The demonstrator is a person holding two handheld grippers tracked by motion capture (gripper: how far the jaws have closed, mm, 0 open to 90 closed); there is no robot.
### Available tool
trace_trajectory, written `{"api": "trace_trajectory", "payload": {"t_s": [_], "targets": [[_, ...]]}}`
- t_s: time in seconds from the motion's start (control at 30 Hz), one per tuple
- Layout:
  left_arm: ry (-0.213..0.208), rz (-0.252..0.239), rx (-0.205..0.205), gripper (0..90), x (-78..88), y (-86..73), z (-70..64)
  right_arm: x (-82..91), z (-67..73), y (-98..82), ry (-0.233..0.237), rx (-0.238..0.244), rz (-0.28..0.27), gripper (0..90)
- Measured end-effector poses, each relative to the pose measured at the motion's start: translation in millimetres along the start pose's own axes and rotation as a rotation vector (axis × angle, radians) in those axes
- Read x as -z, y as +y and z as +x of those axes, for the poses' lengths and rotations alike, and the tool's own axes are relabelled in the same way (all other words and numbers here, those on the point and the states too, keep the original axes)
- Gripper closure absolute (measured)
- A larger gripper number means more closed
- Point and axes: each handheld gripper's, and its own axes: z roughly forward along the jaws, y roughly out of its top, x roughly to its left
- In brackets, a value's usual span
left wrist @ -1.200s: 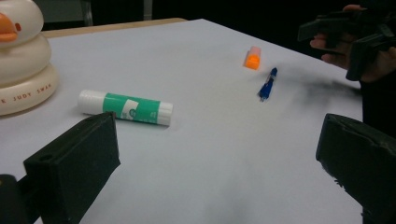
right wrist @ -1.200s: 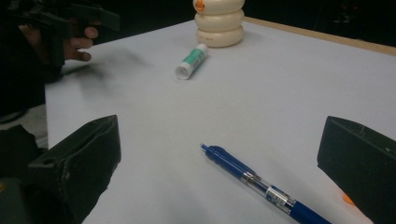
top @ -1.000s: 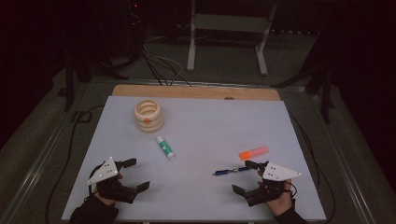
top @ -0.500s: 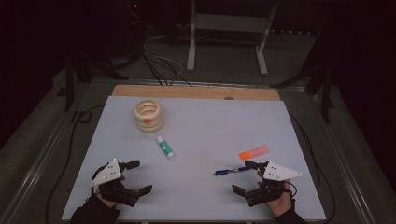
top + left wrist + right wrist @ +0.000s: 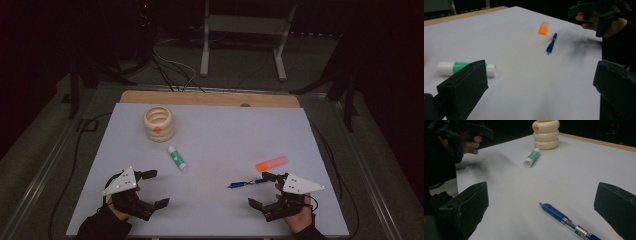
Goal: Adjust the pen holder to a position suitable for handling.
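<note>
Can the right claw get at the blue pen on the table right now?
Probably yes: the right claw is open, the blue plastic pen lies flat just ahead, bare tabletop between.

The person's left gripper [image 5: 152, 189] sits low at the near left of the table, its jaws spread wide and empty and pointing toward the right. The right gripper [image 5: 261, 190] is held near the near right edge, jaws likewise wide apart with nothing between them, pointing left. Each hand wraps its gripper's handle from below, forearms entering from the near edge.
</note>
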Motion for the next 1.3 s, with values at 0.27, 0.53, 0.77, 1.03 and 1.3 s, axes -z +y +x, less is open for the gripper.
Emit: {"api": "trace_trajectory", "payload": {"t_s": [0.27,0.53,0.77,1.03,1.3], "targets": [[0.033,-0.048,0.020,0.0,10.9,23.7,19.0,1.2,-0.9,0.6,-0.007,-0.003,-0.006,0.0],[0.089,-0.066,0.037,0.0,15.1,37.8,39.2,2.7,-1.5,1.1,-0.016,-0.002,-0.014,0.0],[0.136,-0.078,0.056,0.0,12.9,46.2,56.0,3.5,-2.0,1.3,-0.022,-0.002,-0.017,0.0],[0.169,-0.068,0.084,0.0,9.5,52.8,74.1,3.6,-2.3,1.4,-0.023,-0.002,-0.019,0.0],[0.229,-0.063,0.132,0.0,7.4,52.8,94.5,3.8,-1.8,1.5,-0.019,-0.003,-0.020,0.0]]}}
